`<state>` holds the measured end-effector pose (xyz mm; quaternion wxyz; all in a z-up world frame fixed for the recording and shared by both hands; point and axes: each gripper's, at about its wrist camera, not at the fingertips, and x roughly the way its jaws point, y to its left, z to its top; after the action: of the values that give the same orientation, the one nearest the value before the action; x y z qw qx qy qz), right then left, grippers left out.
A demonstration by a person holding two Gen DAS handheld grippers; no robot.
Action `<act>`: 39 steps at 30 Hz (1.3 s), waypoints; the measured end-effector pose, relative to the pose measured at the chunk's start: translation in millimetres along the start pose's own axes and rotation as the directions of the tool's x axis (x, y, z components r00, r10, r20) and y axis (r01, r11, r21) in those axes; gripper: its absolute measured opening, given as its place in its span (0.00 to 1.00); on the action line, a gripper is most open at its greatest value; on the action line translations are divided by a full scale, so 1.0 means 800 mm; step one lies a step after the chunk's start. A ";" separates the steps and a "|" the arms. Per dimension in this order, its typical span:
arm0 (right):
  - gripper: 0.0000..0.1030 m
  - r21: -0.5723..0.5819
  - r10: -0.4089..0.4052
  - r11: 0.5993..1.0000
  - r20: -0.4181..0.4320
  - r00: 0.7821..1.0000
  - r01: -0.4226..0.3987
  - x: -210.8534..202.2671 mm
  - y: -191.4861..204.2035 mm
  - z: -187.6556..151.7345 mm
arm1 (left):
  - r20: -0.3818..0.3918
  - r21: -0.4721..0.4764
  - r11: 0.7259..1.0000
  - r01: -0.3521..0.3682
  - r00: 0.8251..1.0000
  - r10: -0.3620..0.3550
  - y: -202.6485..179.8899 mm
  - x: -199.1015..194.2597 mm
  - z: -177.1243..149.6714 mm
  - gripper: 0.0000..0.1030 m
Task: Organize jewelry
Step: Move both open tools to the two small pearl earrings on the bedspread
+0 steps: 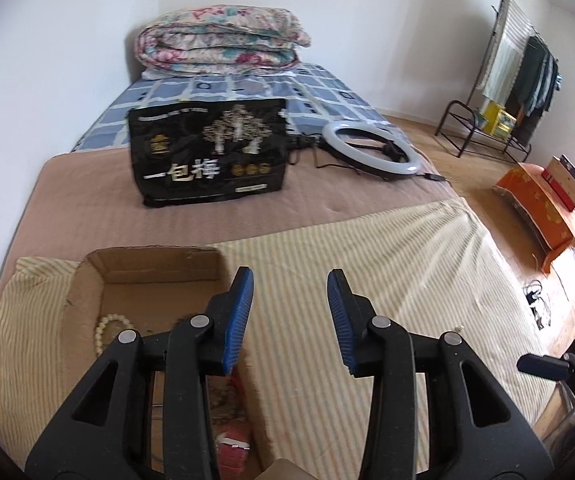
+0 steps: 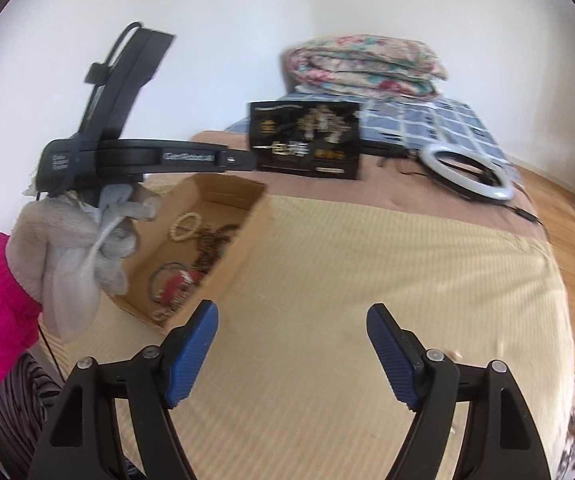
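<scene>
Jewelry (image 2: 191,252) in box (image 2: 243,240) | both jaws wide apart, holding nothing

left wrist: low over cardboard box (image 1: 155,280), facing headboard | right wrist: further right | shared: box, ring light (image 2: 467,176)

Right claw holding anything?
No: the right claw is open and empty above the striped sheet; jewelry sits in the box.
</scene>
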<state>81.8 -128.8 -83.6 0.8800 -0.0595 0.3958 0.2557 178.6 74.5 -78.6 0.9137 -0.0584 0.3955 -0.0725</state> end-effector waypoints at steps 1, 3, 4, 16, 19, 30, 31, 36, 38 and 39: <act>0.81 0.005 -0.012 1.000 0.000 1.000 0.012 -0.004 -0.006 -0.004 | -0.004 0.008 1.000 0.013 1.000 -0.013 -0.009 0.002 -0.001 0.38; 0.81 0.004 -0.062 0.998 -0.003 0.998 0.062 -0.016 -0.019 -0.017 | -0.017 0.018 0.999 0.037 0.999 -0.037 -0.024 0.005 -0.003 0.38; 0.81 0.000 -0.082 0.997 -0.010 0.997 0.082 -0.021 -0.026 -0.023 | -0.031 0.024 0.998 0.058 0.998 -0.057 -0.035 0.008 -0.005 0.38; 0.78 0.099 -0.184 0.977 -0.074 0.980 0.190 -0.059 -0.099 -0.096 | -0.148 0.130 0.976 0.172 0.977 -0.153 -0.144 0.037 -0.038 0.38; 0.72 0.132 -0.195 0.970 -0.096 0.976 0.206 -0.060 -0.115 -0.119 | -0.176 0.171 0.970 0.174 0.974 -0.143 -0.166 0.046 -0.050 0.38; 0.45 0.227 -0.104 0.963 -0.191 0.976 0.147 -0.016 -0.149 -0.176 | -0.316 0.220 0.929 0.298 0.923 -0.221 -0.225 0.094 -0.097 0.38; 0.44 0.232 -0.102 0.962 -0.189 0.977 0.146 -0.013 -0.150 -0.177 | -0.320 0.223 0.926 0.305 0.920 -0.225 -0.228 0.098 -0.099 0.38; 0.40 0.253 -0.119 0.954 -0.177 0.977 0.162 0.010 -0.167 -0.172 | -0.324 0.207 0.925 0.318 0.915 -0.242 -0.236 0.114 -0.098 0.38; 0.38 0.259 -0.109 0.954 -0.171 0.979 0.152 0.020 -0.170 -0.168 | -0.325 0.212 0.922 0.323 0.913 -0.245 -0.239 0.120 -0.098 0.38; 0.37 0.256 -0.107 0.955 -0.168 0.980 0.148 0.024 -0.171 -0.168 | -0.327 0.220 0.920 0.326 0.913 -0.245 -0.243 0.123 -0.099 0.38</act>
<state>71.0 -280.1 -201.9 0.8618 0.0148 0.4880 0.1374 170.3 -137.6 -171.1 0.8234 0.0203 0.5001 -0.2674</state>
